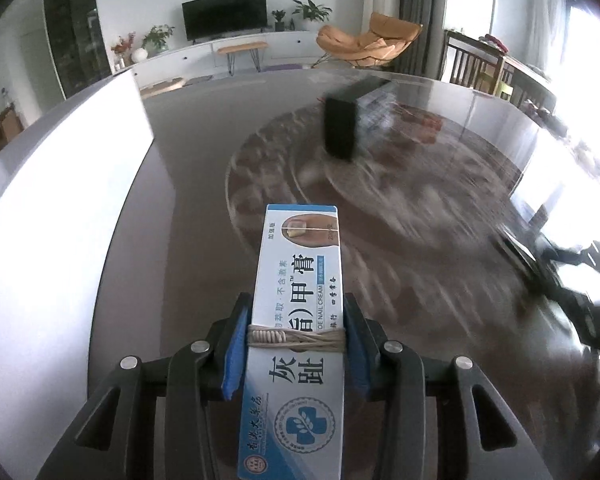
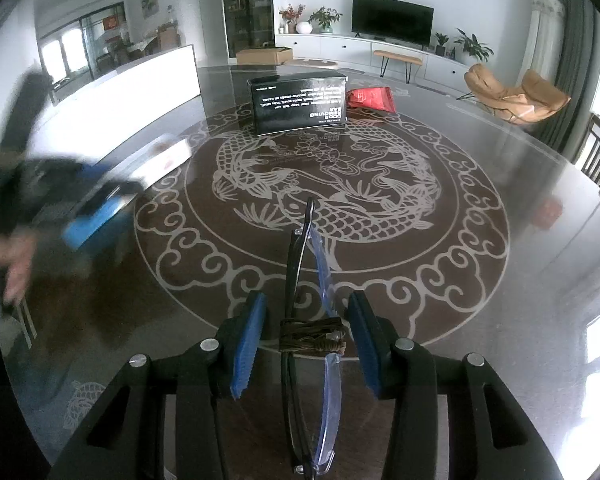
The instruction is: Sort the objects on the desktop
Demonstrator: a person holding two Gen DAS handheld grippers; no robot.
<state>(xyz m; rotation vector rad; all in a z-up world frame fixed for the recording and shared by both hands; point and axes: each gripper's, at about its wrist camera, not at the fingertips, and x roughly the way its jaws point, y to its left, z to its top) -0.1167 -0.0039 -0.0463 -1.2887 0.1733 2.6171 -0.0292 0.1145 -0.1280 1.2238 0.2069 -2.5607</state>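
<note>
My left gripper [image 1: 296, 320] is shut on a white and blue nail cream box [image 1: 300, 280] and holds it above the round table. In the right wrist view it shows blurred at the left [image 2: 100, 200] with the box [image 2: 164, 156]. My right gripper [image 2: 306, 320] is open, its blue pads apart. Folded glasses [image 2: 308, 280] lie between the pads, touching neither. A black box [image 2: 298, 100] stands at the table's far middle and also shows in the left wrist view [image 1: 342, 120]. A red packet [image 2: 370, 98] lies behind the black box.
The table top [image 2: 460, 240] is dark glass with a dragon pattern. A white board [image 1: 60, 168] stands along its left side, also in the right wrist view [image 2: 140, 76]. Beyond the table are an orange chair [image 2: 516, 92] and wooden chairs [image 1: 480, 68].
</note>
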